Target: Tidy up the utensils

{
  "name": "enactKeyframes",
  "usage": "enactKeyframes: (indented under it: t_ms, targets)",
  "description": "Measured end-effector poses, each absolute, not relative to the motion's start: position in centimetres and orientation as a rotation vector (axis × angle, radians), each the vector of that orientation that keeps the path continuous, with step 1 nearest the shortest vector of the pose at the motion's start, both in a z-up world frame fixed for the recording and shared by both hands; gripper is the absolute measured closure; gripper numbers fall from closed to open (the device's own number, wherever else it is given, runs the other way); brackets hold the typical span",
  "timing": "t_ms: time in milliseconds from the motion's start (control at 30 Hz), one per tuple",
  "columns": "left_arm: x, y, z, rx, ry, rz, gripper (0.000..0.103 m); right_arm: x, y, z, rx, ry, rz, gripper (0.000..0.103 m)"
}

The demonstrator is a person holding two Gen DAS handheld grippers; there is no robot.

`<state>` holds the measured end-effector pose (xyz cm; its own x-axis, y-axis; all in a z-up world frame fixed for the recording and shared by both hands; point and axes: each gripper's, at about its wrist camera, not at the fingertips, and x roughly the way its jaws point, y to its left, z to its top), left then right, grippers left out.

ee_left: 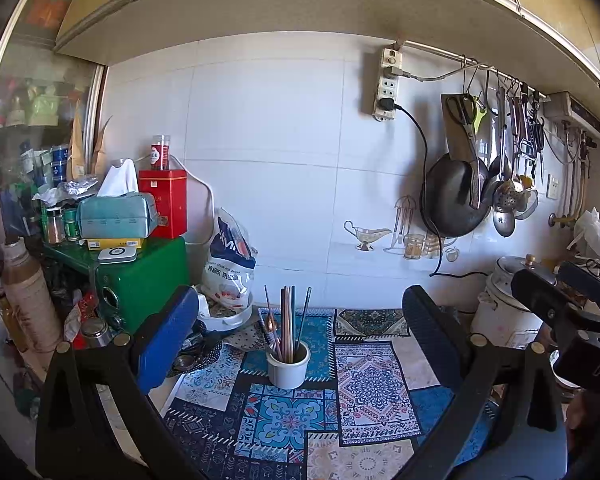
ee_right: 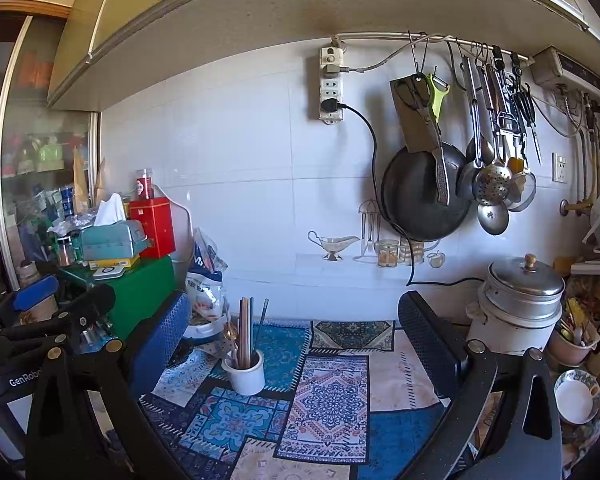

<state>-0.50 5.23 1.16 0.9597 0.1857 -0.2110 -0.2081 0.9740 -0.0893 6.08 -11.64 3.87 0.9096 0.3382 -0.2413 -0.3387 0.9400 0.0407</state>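
A white ceramic holder [ee_left: 288,368] [ee_right: 245,374] stands on the patterned blue mat [ee_left: 360,380] [ee_right: 328,392]. Several chopsticks [ee_left: 289,320] [ee_right: 245,328] and a spoon stick up out of it. My left gripper [ee_left: 300,320] hangs open in front of the holder, which shows between its wide-spread fingers. My right gripper [ee_right: 296,332] is open too, with the holder just inside its left finger [ee_right: 160,340]. Neither holds anything. The right gripper's body [ee_left: 572,304] shows at the right edge of the left wrist view.
A green box [ee_left: 144,276] stacked with a tissue box, red tin and jars crowds the left. A bag [ee_left: 230,264] leans behind the holder. A lidded pot [ee_right: 520,300] sits at right. A wok, ladles and scissors hang on the wall rail [ee_right: 460,168]. Bowls [ee_right: 578,396] lie far right.
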Motion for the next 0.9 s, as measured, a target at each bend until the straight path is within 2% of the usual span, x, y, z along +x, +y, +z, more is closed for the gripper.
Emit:
enactKeyframes:
  t_ms: [900]
  targets:
    - [0.3,6.3,0.8,-0.132,0.212,0.182,0.001,6.8,-11.0,3.8,0.003,0.259,0.340,0.000]
